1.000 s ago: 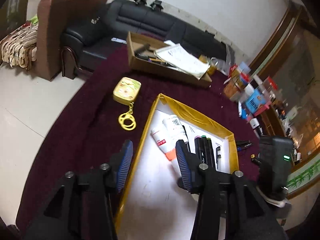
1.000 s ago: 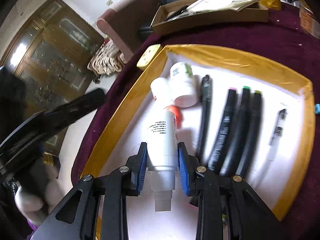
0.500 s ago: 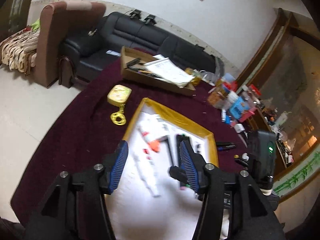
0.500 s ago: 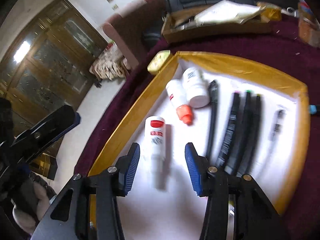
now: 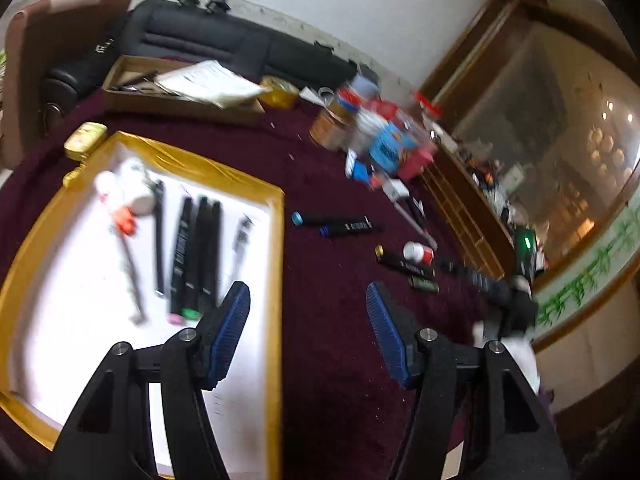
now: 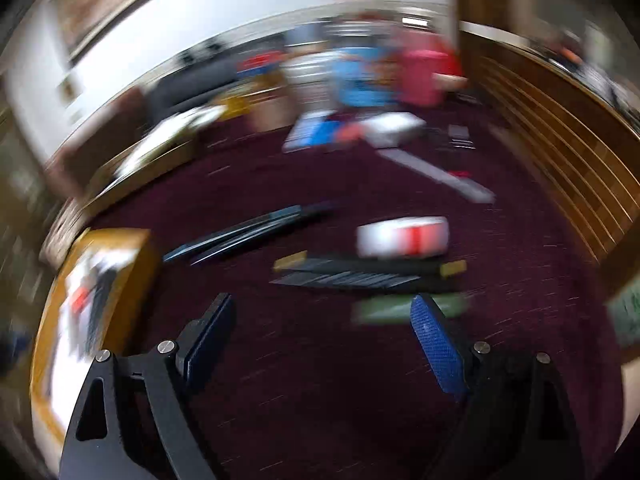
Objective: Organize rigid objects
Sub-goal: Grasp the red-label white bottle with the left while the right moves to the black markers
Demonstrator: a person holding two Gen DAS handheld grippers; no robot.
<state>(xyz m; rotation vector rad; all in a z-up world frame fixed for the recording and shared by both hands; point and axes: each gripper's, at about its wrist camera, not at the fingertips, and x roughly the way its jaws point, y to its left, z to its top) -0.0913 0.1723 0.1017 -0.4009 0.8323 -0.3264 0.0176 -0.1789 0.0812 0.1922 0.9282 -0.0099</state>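
Note:
The gold-rimmed tray [image 5: 276, 260] holds white bottles [image 5: 132, 192], several black markers [image 5: 192, 248] and a pen. My left gripper [image 5: 308, 308] hangs just right of the tray's edge over the maroon cloth, its jaws opening and nothing between them. Loose on the cloth lie two blue-capped markers [image 5: 332, 224], a small white bottle with a red band [image 5: 418, 252], a black marker [image 5: 404, 264] and a green stick [image 5: 424, 284]. The right wrist view is badly blurred. My right gripper [image 6: 324, 320] is wide and still opening, empty, just short of the white bottle [image 6: 400, 236] and the markers [image 6: 360, 270].
A cardboard box with papers [image 5: 180, 96] sits at the back, a yellow tin [image 5: 85, 140] by the tray's far corner. Jars and boxes [image 5: 376, 136] crowd the back right. A wooden slatted rail [image 5: 464, 200] borders the right side. A black sofa [image 5: 208, 40] stands behind.
My right gripper let go of a white bottle in the tray, opened wide and swung right to the loose items. My left gripper also swung right off the tray, jaws wider.

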